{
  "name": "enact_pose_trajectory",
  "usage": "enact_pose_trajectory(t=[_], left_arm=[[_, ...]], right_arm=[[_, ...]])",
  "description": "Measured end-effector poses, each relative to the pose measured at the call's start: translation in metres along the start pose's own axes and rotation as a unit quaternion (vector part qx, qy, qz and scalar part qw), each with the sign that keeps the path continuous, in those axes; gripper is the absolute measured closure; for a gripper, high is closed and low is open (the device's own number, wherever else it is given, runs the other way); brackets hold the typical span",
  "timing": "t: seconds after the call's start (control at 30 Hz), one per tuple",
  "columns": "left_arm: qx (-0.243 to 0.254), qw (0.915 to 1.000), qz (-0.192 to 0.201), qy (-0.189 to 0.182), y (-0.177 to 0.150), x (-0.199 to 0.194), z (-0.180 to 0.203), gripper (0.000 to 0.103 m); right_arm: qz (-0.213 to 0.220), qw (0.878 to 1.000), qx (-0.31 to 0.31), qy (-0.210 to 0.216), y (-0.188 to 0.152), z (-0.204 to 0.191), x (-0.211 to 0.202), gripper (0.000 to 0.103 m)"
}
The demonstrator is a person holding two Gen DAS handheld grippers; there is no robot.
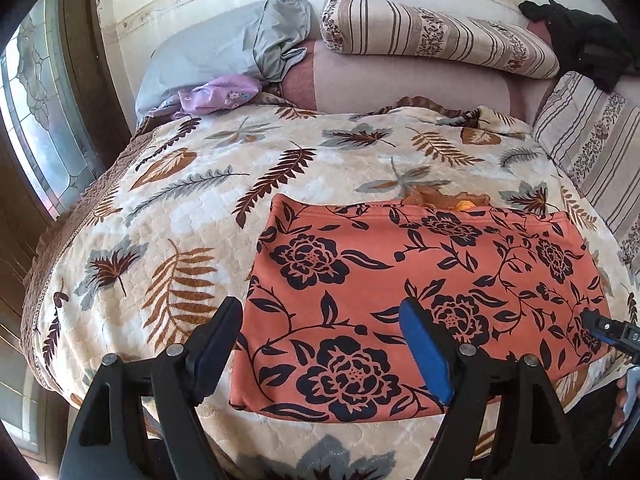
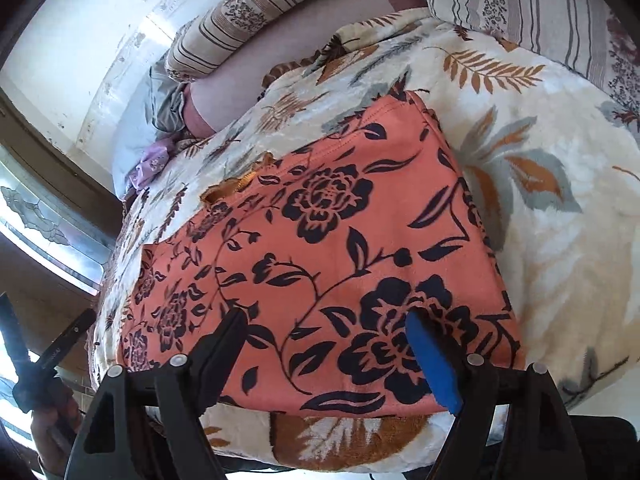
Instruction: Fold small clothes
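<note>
Lying folded – orange floral garment (image 1: 420, 288), both claws agape

We're in bright daylight here, pouring in from the patterned glass window (image 1: 38, 120) on the left, which blows out to white in the right wrist view. The wall (image 1: 132, 12) behind the bed glares pale. We get soft, short shadows under the near edge of the orange floral cloth (image 1: 420, 280). Both fisheye pictures bend hard at the rim, curving the leaf-print blanket (image 1: 168, 208), with black vignette in the corners. Focus is crisp in the middle; the striped pillow (image 2: 240, 12) goes soft near the edge.
</note>
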State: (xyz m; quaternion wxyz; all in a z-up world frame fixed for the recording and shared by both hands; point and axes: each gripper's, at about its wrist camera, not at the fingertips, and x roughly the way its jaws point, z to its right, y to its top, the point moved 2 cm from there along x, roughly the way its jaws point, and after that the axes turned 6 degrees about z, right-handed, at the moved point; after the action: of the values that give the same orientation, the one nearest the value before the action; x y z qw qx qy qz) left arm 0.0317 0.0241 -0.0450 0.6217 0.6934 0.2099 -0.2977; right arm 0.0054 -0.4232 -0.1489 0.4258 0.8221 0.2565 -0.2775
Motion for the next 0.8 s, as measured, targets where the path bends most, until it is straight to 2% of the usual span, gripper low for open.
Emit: enact_pose_trajectory(t=[0.07, 0.23, 0.43, 0.6, 0.8], left_arm=[[0.0, 1.0, -0.004, -0.001, 0.0, -0.002, 0.001, 0.022], [-0.01, 0.9998, -0.019, -0.003, -0.001, -0.003, 0.002, 0.022], [-0.01, 0.9995, -0.031, -0.005, -0.003, -0.003, 0.009, 0.022], [-0.005, 0.9992, -0.038, -0.013, -0.008, 0.0, 0.021, 0.022], [0.004, 0.9974, -0.068, -0.023, -0.026, 0.017, 0.036, 0.022]], right_arm=[[0.014, 1.0, 0.005, 0.014, -0.002, 0.003, -0.002, 0.019], [0.022, 0.999, -0.021, 0.015, -0.007, 0.0, -0.002, 0.018], [0.038, 0.998, -0.007, 0.049, -0.009, 0.011, -0.007, 0.018], [0.044, 0.997, -0.002, 0.062, -0.01, 0.013, -0.008, 0.018], [0.039, 0.996, 0.023, 0.081, -0.009, 0.021, -0.012, 0.018]])
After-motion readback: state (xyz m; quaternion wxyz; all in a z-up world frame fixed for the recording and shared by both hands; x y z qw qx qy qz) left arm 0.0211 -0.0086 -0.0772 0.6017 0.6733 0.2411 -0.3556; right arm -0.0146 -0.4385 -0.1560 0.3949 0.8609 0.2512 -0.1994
